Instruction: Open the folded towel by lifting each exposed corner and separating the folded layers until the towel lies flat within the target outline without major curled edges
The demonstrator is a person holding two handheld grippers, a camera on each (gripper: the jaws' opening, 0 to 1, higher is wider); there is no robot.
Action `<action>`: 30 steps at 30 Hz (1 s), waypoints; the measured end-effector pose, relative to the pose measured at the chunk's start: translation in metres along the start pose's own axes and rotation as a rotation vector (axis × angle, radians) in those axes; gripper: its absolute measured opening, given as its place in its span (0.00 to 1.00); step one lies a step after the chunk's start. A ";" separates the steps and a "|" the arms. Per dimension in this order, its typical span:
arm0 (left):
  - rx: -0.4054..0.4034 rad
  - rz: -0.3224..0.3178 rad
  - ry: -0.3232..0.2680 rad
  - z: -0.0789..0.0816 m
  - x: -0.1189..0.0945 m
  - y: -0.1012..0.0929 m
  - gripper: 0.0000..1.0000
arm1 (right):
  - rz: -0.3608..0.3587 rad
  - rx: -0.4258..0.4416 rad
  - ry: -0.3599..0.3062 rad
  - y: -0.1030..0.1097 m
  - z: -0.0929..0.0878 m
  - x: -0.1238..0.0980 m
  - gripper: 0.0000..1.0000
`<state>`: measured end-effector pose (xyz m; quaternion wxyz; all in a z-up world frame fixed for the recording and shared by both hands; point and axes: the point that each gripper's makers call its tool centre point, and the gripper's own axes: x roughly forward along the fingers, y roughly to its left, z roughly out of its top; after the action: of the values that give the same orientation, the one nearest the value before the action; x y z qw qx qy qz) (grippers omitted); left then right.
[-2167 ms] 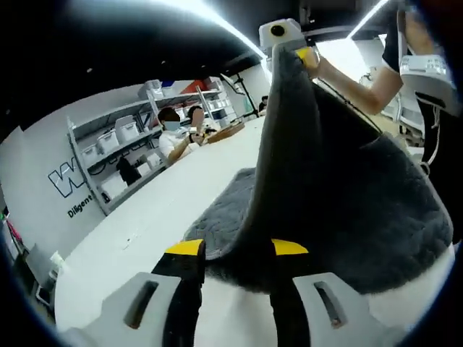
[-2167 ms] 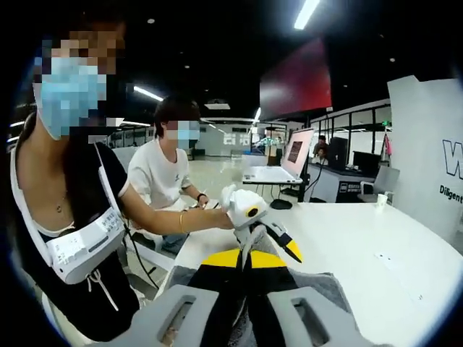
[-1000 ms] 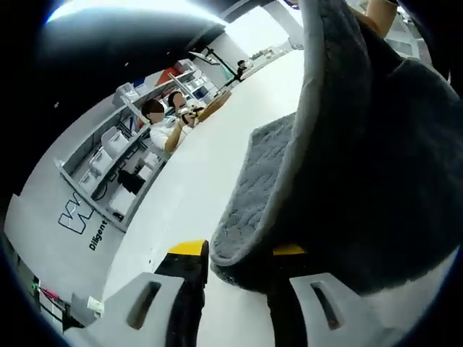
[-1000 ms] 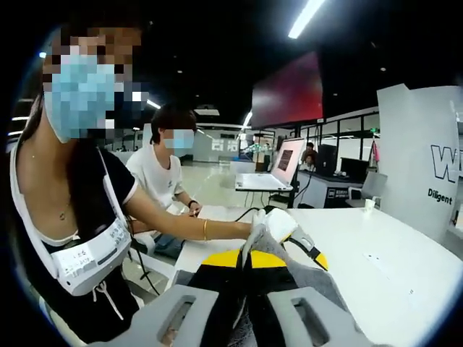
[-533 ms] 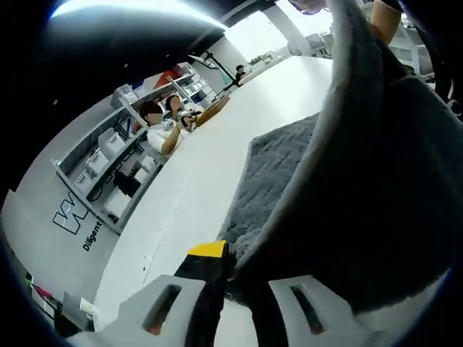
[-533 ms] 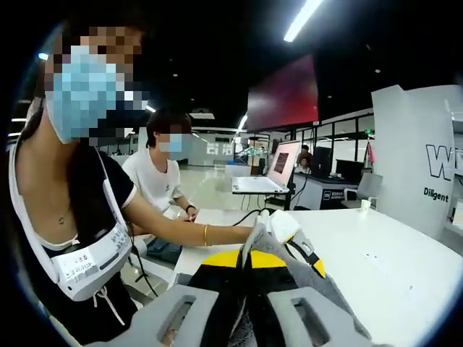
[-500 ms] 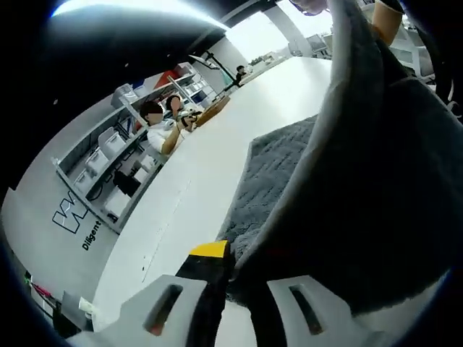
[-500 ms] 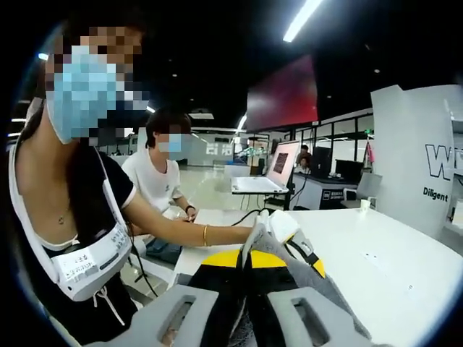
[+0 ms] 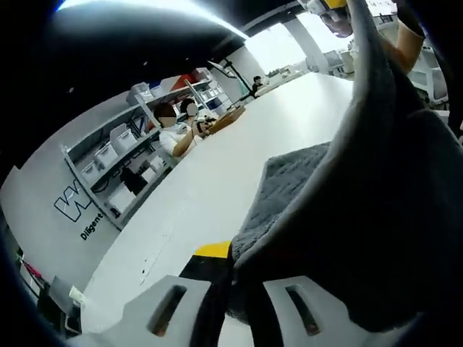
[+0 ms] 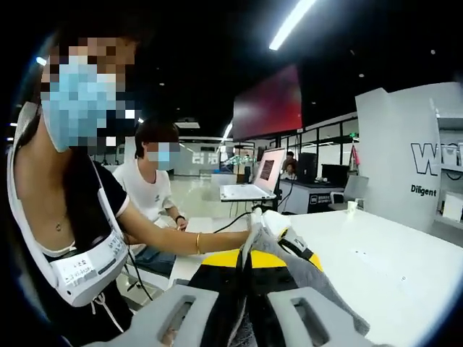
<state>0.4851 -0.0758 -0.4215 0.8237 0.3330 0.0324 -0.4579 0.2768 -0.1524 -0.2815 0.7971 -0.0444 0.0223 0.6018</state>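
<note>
Stretching away from both cameras is a long white table, matte and bare across most of its length. In the left gripper view a grey wall with dark lettering and a run of open metal shelving stand beyond the table's far edge; the shelves carry pale storage bins whose contents cannot be made out. A seated person works at the table's far side near the shelving. In the right gripper view the room shows a dark ceiling with strip lights, a dark red wall panel and an open laptop on the table; a second seated person sits behind the one holding the grippers.

The grey towel is raised off the table along one edge, one part still lying flat on the white surface and the rest hanging as a tall sheet. The left gripper has its jaws closed narrowly on the lower towel edge, its yellow-tipped left jaw visible and the right one buried in fabric. The right gripper has its yellow-padded jaws pinched together on another towel corner; in its view the left gripper appears just beyond, at the far end of the same fold.
</note>
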 end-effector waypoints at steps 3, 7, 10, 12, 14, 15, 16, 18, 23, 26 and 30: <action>-0.048 0.024 -0.038 0.013 0.002 0.006 0.03 | -0.035 0.002 -0.028 -0.001 0.004 -0.011 0.00; -0.094 0.041 -0.089 0.032 0.005 0.013 0.02 | -0.079 0.010 -0.057 -0.003 0.007 -0.024 0.00; -0.086 0.057 -0.107 0.046 0.008 0.018 0.02 | -0.108 0.015 -0.074 -0.002 0.007 -0.035 0.00; -0.103 0.056 -0.123 0.054 0.012 0.019 0.02 | -0.126 0.020 -0.084 -0.002 0.007 -0.043 0.00; -0.114 0.057 -0.128 0.060 0.016 0.020 0.02 | -0.152 0.024 -0.100 -0.002 0.006 -0.052 0.00; -0.116 0.060 -0.131 0.063 0.019 0.021 0.02 | -0.162 0.026 -0.108 -0.002 0.006 -0.055 0.00; -0.118 0.064 -0.136 0.067 0.021 0.021 0.02 | -0.171 0.031 -0.114 -0.002 0.006 -0.058 0.00; -0.127 0.069 -0.149 0.074 0.023 0.020 0.02 | -0.184 0.038 -0.123 -0.002 0.005 -0.064 0.00; -0.131 0.081 -0.184 0.095 0.028 0.017 0.02 | -0.234 0.048 -0.158 0.002 0.003 -0.081 0.00; -0.127 0.078 -0.205 0.112 0.034 0.014 0.02 | -0.264 0.053 -0.176 0.008 0.001 -0.091 0.00; -0.127 0.082 -0.236 0.130 0.043 0.009 0.02 | -0.293 0.056 -0.183 0.017 -0.003 -0.098 0.00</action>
<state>0.4840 -0.1790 -0.3311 0.8592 0.2249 -0.0493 -0.4568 0.2339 -0.2421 -0.2765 0.8760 0.0299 -0.0403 0.4798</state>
